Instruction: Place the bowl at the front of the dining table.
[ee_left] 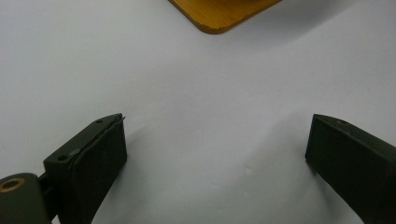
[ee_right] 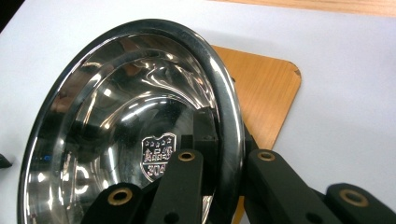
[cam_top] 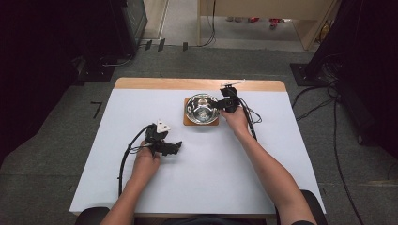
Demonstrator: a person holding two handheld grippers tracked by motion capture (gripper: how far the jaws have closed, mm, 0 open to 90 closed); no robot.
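- Two grippers working; right gripper is clamping the rim of the steel bowl, one jaw inside the bowl wall and one outside, as the right gripper view is showing at the bowl; jaws narrow, pinching metal
- Bowl is sitting on the wooden coaster, near the far edge of the desk, a bit right of centre; in the right gripper view the coaster is showing under the bowl's rim; whether the bowl is tilting off it or resting flat I cannot tell
- Left gripper is idling on the bare desk left of centre, well apart from the bowl; jaws standing wide with nothing between them; coaster corner is lying ahead of it
- Step in hand, as I'm reading it: grip on the rim made, lift or shift of the bowl pending
- Next move is calling for a steady pinch on the thin, slick rim; bowl is likely wanting to pivot about the jaws
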